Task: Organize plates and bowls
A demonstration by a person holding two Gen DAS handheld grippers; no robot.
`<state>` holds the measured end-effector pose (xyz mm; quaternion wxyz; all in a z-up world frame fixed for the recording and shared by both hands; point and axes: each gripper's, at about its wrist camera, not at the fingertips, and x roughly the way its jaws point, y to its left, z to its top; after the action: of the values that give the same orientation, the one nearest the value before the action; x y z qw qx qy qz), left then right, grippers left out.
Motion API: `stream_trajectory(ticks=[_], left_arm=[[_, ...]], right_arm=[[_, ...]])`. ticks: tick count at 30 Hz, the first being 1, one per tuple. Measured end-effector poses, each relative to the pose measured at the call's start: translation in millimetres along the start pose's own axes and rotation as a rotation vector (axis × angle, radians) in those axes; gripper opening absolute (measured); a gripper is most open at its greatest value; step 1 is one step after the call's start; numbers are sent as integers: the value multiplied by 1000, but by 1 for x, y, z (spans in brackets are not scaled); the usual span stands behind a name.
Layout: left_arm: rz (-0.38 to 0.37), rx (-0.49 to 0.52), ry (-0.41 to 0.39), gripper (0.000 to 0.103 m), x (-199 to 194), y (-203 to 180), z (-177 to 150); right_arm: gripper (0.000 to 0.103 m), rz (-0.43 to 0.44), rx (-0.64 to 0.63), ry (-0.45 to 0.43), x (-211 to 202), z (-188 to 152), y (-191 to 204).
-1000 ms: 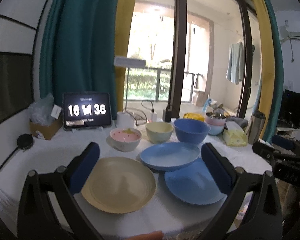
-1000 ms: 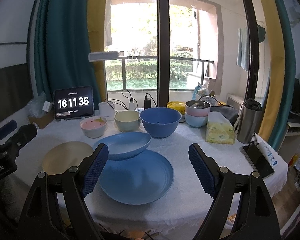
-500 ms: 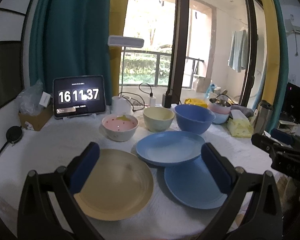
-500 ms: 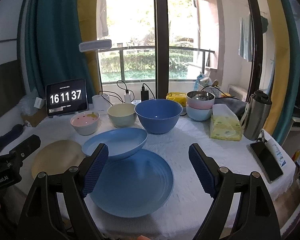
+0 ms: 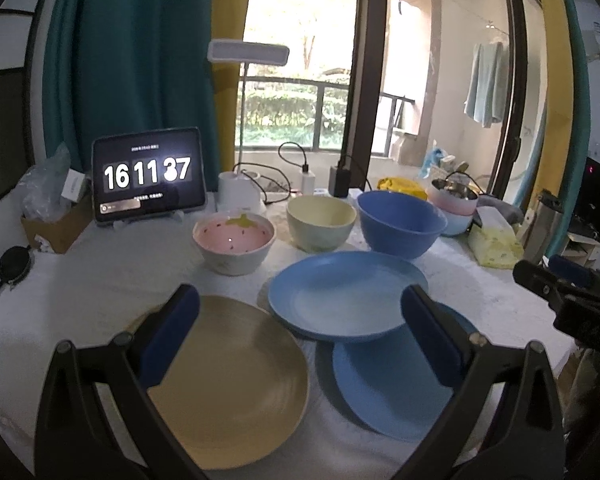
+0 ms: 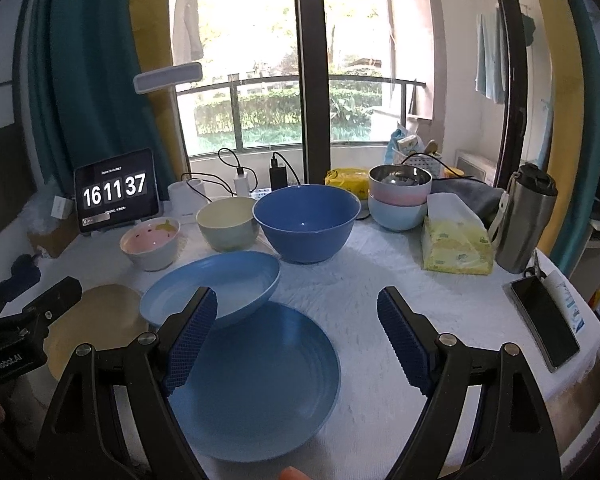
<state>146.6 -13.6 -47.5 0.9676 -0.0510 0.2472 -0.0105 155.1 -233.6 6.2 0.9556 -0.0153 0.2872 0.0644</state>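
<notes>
The task is judged to be at its start: nothing is gripped, and the dishes lie spread over the white-covered desk (image 6: 380, 280). Both the left tongs (image 5: 300, 340) and the right tongs (image 6: 296, 336) are held wide apart and empty above the near plates.

A tan plate (image 5: 228, 380) is seen flat on the desk under the left tongs. A large blue plate (image 6: 256, 384) lies flat under the right tongs, and a smaller blue plate (image 6: 212, 288) rests tilted with its near edge on the large one's rim. Behind these, a pink bowl (image 6: 150, 246), a cream bowl (image 6: 226, 228) and a big blue bowl (image 6: 306, 226) are lined up in a row, close together.

The next move is judged to call for one plate's rim to be pinched and the plate carried onto another, probably the tilted plate first, since its raised edge is easiest to reach.

A tissue pack (image 6: 456, 246), a steel flask (image 6: 526, 218), a phone (image 6: 546, 318), stacked pastel bowls (image 6: 398, 198) and a clock tablet (image 6: 116, 194) are set around; none is seen blocking the plates, though the bowls stand just behind the tilted plate.
</notes>
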Motion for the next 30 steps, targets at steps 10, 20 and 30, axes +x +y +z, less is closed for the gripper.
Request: stream_trajectory(ticks=[10,20,30], left_arm=[[0,-33,101,101,50,1,12],[16,-35,152,101,89,0,18],[3,-60,238,86,127,3,13]], right_arm=[[85,26,14,53,43,13,-7],[79,79,15,100,81,19,-8],[72,121,22,158,116,19,-8]])
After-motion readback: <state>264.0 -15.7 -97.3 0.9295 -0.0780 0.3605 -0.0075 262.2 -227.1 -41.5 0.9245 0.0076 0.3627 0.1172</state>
